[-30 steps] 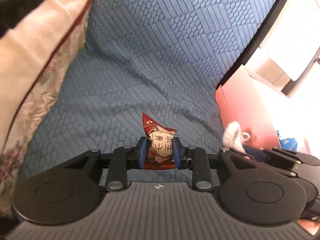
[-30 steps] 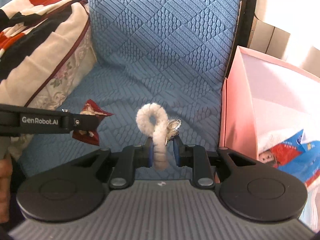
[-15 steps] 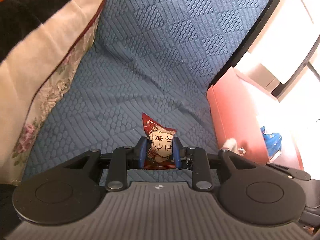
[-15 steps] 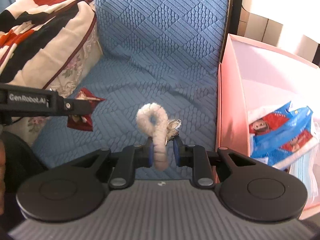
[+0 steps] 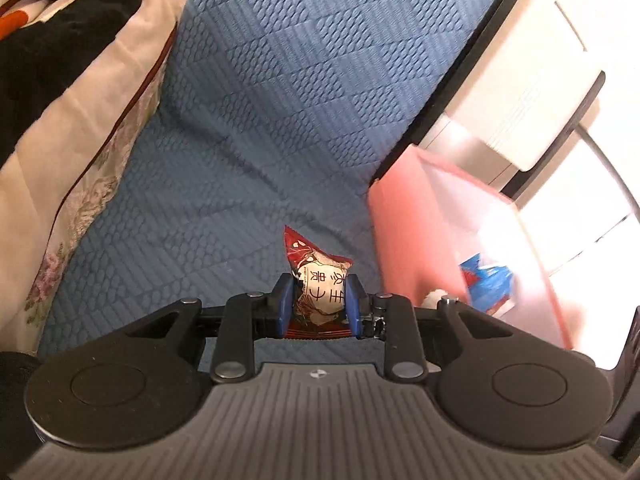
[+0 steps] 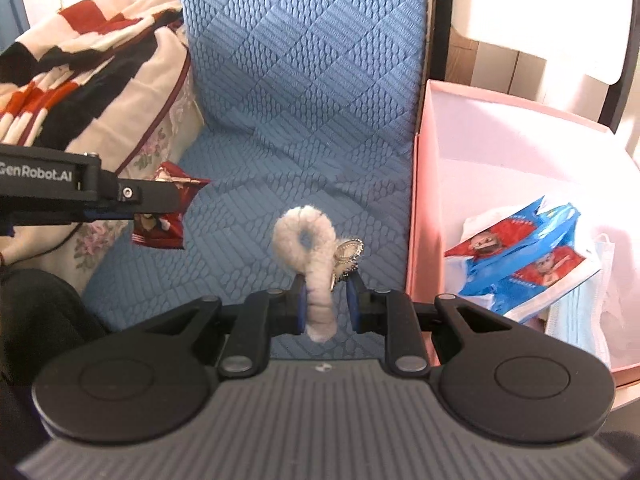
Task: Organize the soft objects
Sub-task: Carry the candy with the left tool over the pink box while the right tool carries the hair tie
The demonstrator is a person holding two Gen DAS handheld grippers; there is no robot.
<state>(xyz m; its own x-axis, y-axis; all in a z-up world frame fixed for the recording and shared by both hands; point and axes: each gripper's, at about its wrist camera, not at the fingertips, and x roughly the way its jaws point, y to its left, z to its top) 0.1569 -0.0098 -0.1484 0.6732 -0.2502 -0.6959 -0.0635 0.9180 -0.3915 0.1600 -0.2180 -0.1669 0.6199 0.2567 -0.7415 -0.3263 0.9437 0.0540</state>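
Observation:
My left gripper (image 5: 320, 304) is shut on a red and white snack packet (image 5: 318, 280) and holds it above the blue quilted seat (image 5: 240, 160). The packet also shows in the right wrist view (image 6: 160, 224), under the left gripper's arm (image 6: 80, 196). My right gripper (image 6: 326, 300) is shut on a fluffy white loop with a metal charm (image 6: 308, 248), held above the seat, left of the pink box (image 6: 416, 200). A bit of the white loop shows in the left wrist view (image 5: 432, 298).
The pink box (image 5: 400, 240) stands right of the seat and holds blue and red packets (image 6: 520, 256) and a face mask (image 6: 576, 320). Folded blankets and a floral cushion (image 6: 80, 92) lie on the left. A black frame edge (image 6: 440, 20) runs behind the seat.
Both grippers have risen and pulled back a little with their objects. More of the pink box's inside shows in both views. The grips have not changed.

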